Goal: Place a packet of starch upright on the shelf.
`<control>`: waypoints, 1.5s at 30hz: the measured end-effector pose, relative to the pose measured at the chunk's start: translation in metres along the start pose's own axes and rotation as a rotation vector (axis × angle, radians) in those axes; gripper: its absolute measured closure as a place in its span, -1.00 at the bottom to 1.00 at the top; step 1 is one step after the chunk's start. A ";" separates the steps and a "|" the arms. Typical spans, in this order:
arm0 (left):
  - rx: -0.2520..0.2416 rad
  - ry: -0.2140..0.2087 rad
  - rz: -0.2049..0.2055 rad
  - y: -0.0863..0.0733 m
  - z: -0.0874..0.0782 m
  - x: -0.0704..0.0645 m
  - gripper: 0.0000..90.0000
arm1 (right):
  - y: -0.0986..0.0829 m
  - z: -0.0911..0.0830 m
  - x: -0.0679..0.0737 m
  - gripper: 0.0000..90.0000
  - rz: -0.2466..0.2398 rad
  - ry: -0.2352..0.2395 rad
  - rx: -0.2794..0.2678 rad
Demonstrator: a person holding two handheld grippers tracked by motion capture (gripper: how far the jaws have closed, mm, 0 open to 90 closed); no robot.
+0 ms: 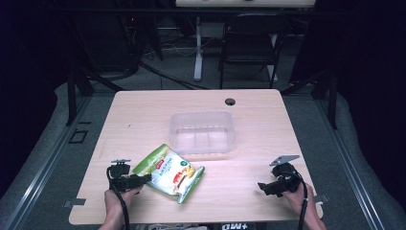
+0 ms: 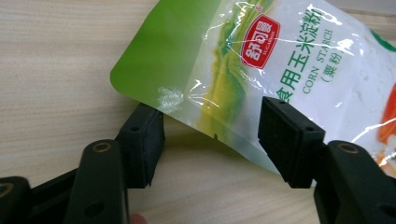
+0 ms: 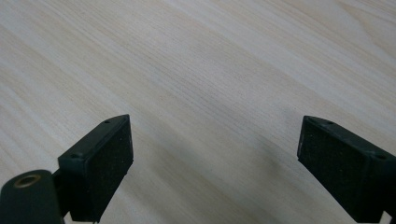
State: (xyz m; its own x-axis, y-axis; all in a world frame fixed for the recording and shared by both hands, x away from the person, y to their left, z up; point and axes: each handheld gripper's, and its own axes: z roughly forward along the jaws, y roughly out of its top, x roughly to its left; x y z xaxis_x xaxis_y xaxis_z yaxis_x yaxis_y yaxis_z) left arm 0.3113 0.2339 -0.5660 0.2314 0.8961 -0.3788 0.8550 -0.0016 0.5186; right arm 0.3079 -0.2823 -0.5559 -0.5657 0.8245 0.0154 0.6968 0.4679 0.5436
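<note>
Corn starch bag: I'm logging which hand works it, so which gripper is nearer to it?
Left. The left gripper is at the corn starch bag, its open jaws straddling the bag's edge. The right gripper is open over bare table, well off to the bag's right.

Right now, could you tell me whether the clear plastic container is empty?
Empty: the clear plastic container holds nothing; the corn starch bag lies outside it.

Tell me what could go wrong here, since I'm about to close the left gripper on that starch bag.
The left gripper straddles only the thin edge of the corn starch bag, so the glossy film might slip free. The clear container sits close behind, so a dragged bag could nudge it.
</note>
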 end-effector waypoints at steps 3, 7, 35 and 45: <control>-0.009 -0.023 -0.002 0.001 0.003 -0.002 0.18 | 0.000 0.000 0.000 -0.78 0.000 0.000 0.000; -0.024 -0.056 0.030 0.002 0.005 -0.005 0.75 | 0.000 0.000 0.000 -0.77 0.002 0.000 0.002; -0.003 -0.025 0.133 0.009 -0.017 0.012 0.47 | 0.000 0.000 0.001 -0.77 0.001 0.003 -0.006; 0.006 0.000 0.146 0.015 -0.002 0.013 0.34 | 0.000 0.000 0.000 -0.77 0.001 0.005 -0.004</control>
State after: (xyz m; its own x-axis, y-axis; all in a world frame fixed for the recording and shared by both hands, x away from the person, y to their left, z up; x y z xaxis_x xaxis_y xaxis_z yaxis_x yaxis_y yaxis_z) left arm 0.3263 0.2468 -0.5612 0.3536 0.8859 -0.3001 0.8152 -0.1346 0.5633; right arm 0.3080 -0.2827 -0.5558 -0.5672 0.8233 0.0201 0.6955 0.4658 0.5471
